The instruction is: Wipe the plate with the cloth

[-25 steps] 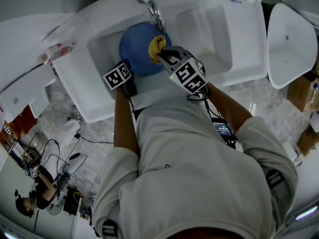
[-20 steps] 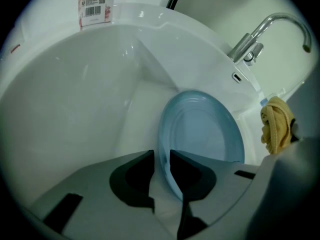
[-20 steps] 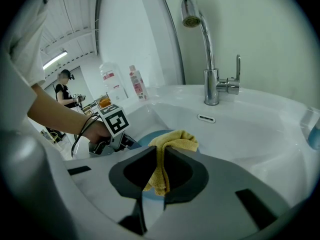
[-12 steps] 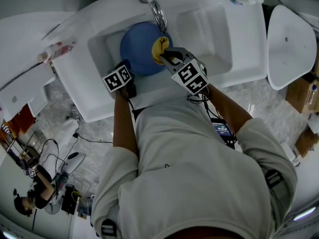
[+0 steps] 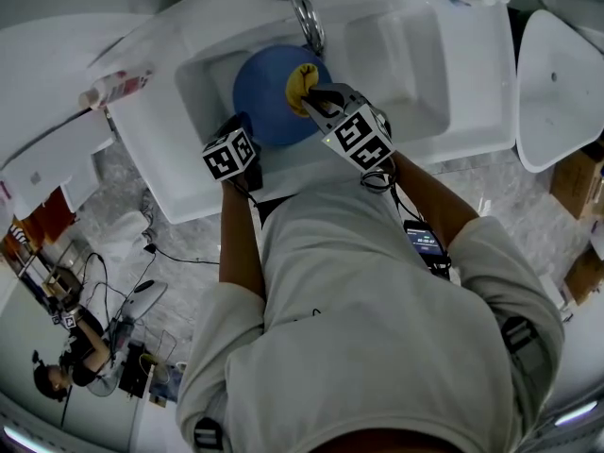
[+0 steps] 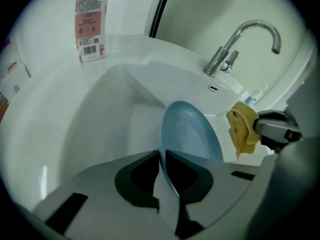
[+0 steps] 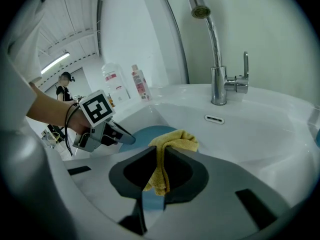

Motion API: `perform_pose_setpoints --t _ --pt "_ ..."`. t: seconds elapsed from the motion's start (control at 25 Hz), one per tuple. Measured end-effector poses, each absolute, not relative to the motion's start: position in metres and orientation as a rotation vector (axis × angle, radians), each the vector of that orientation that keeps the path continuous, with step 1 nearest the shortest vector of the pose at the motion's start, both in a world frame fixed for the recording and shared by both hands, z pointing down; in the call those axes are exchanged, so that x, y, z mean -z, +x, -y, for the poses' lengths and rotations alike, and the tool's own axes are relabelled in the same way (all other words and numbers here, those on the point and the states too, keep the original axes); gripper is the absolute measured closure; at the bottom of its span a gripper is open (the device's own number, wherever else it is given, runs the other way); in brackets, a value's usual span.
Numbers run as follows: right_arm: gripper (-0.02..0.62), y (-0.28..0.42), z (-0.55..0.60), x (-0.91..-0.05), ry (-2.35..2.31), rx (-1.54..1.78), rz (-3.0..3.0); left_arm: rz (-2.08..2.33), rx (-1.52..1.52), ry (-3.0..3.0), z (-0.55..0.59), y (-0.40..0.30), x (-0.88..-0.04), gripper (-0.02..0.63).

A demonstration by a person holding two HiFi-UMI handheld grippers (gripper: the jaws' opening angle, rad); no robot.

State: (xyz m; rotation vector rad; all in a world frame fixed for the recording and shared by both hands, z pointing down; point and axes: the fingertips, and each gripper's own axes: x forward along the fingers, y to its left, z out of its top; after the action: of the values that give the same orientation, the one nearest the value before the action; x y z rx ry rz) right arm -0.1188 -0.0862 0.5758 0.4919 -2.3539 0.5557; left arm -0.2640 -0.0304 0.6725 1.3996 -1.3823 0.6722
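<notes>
Down in the white ceramic sink basin [image 5: 203, 83], ahead of both claws, the round blue plate [image 6: 192, 134] stands on edge. The left claw [image 6: 162, 156], whose jaws have just closed, is clamped on the plate's near rim, which turns the plate's face toward the right claw [image 7: 160, 151] for wiping. That right claw is clenched on a bunched yellow cloth [image 7: 175, 141], whose folds bulge beyond its jaws as a wiping pad just beside the plate's far edge, though whether cloth and plate touch is not clear from these angles.
</notes>
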Motion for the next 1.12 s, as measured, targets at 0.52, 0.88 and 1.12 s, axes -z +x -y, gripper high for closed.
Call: perform_pose_setpoints --t 0.52,0.88,1.12 --pt "0.548 -0.187 0.109 -0.616 0.396 -0.565 2.354 1.392 -0.717 1.508 0.036 -0.254 -0.642 0.545" --pt "0.548 -0.213 0.113 -0.640 0.312 -0.543 2.329 1.379 -0.746 1.524 0.034 -0.248 -0.638 0.535" --pt "0.548 -0.205 0.121 -0.646 0.333 -0.520 2.325 1.382 -0.734 1.509 0.034 -0.249 -0.639 0.535"
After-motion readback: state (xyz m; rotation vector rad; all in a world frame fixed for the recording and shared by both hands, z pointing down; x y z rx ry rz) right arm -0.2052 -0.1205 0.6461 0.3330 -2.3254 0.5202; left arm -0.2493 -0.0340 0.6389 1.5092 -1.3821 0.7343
